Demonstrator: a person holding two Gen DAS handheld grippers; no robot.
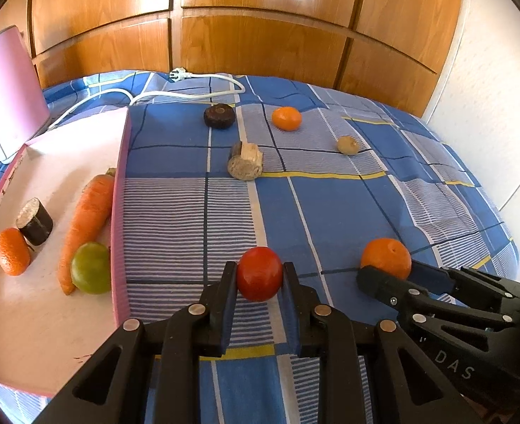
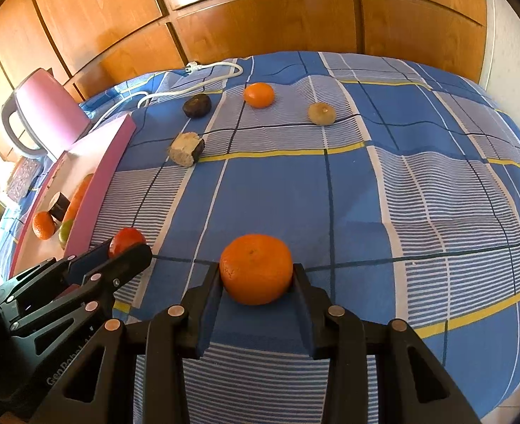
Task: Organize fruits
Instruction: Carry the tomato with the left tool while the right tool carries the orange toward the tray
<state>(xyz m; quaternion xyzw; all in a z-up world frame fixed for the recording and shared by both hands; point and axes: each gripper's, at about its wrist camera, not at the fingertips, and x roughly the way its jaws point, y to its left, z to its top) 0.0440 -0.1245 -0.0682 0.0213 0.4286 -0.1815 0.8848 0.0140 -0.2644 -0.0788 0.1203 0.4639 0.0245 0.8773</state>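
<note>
My left gripper (image 1: 259, 275) is shut on a red tomato (image 1: 259, 272) just above the blue checked bedcover, right beside the pink tray (image 1: 120, 190). My right gripper (image 2: 256, 272) is shut on an orange mandarin (image 2: 256, 268) resting on the cover; the same mandarin (image 1: 386, 257) shows at the right of the left wrist view. In the tray lie a carrot (image 1: 85, 222), a green fruit (image 1: 91, 272), a mandarin (image 1: 12, 251) and a dark cylinder piece (image 1: 34, 225). The tomato (image 2: 125, 241) and left gripper (image 2: 133, 247) appear at the left of the right wrist view.
Loose on the cover farther back are another mandarin (image 1: 287, 118), a kiwi (image 1: 348, 145), a dark round piece (image 1: 219, 116) and a pale chunk (image 1: 246, 161). A white cable with plug (image 1: 189, 86) runs along the back. A pink jug (image 2: 44, 116) stands left. Wooden cupboard doors behind.
</note>
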